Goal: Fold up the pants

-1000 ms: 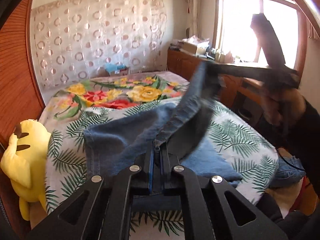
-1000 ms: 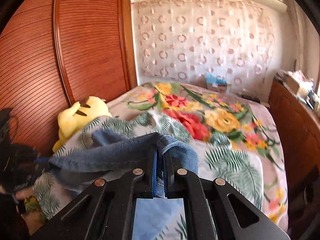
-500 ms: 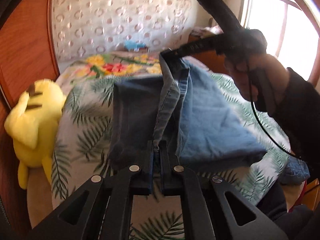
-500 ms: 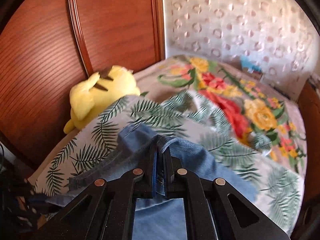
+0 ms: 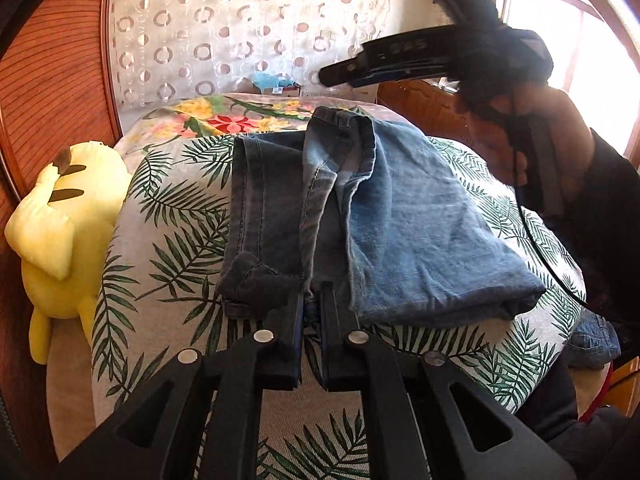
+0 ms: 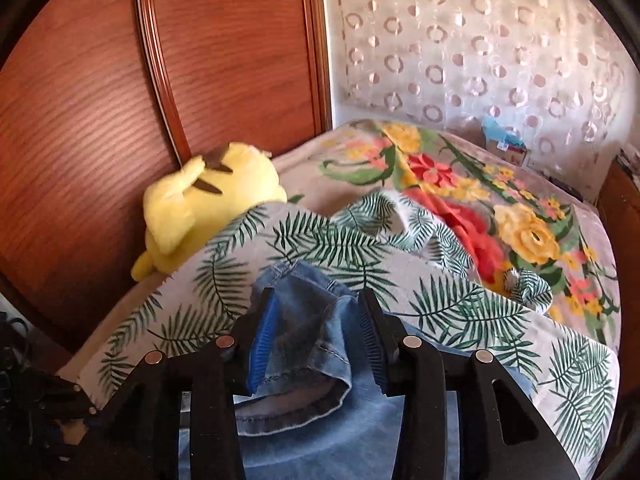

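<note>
Jeans lie folded on the palm-leaf bedspread, near the yellow plush toy. Left gripper is clenched on the near edge of the denim. Right gripper has its jaws opening, the hem loose between the pads, neither pressing it. A hand holds it above the far end.

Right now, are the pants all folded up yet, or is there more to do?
Nearly. The jeans already lie doubled over on the leafy bedspread, so that fold looks done. In hand: the left gripper pinches the near edge, while the right gripper is opening, its pads apart from the hem between them. Left: letting go, smoothing the bunched hem, perhaps one more fold.
</note>
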`<state>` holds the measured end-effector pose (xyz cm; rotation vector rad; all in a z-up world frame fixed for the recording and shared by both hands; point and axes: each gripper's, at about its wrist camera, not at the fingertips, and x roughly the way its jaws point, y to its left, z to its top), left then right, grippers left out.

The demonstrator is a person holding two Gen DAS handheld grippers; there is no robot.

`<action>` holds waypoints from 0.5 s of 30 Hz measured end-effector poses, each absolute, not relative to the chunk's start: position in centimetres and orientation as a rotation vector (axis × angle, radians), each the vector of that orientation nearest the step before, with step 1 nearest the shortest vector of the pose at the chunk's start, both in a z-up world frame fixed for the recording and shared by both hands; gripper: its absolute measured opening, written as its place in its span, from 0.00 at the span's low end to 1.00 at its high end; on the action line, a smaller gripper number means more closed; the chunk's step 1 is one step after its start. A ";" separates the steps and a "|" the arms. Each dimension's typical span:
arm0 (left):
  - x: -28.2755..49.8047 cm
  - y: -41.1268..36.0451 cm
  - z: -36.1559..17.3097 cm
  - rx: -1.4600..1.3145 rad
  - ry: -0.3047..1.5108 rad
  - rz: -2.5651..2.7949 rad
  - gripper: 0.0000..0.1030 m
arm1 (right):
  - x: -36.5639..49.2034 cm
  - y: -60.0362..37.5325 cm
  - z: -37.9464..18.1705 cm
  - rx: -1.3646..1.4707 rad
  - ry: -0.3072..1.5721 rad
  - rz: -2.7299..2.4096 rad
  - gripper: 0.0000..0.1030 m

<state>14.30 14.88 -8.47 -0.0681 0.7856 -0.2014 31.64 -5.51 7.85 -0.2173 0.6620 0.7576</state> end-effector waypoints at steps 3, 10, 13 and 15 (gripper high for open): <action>14.0 15.3 -7.9 -0.065 0.766 -0.172 0.08 | 30.9 -6.8 6.8 -0.241 0.633 0.707 0.44; 14.1 16.5 -6.3 -0.084 0.724 -0.145 0.31 | 30.9 -7.7 3.3 -0.268 0.705 0.712 0.43; 14.7 15.9 -6.3 -0.074 0.723 -0.150 0.33 | 30.7 -7.3 3.2 -0.226 0.717 0.763 0.38; 15.0 15.4 -6.8 -0.064 0.736 -0.153 0.33 | 30.5 -6.7 3.3 -0.237 0.715 0.774 0.36</action>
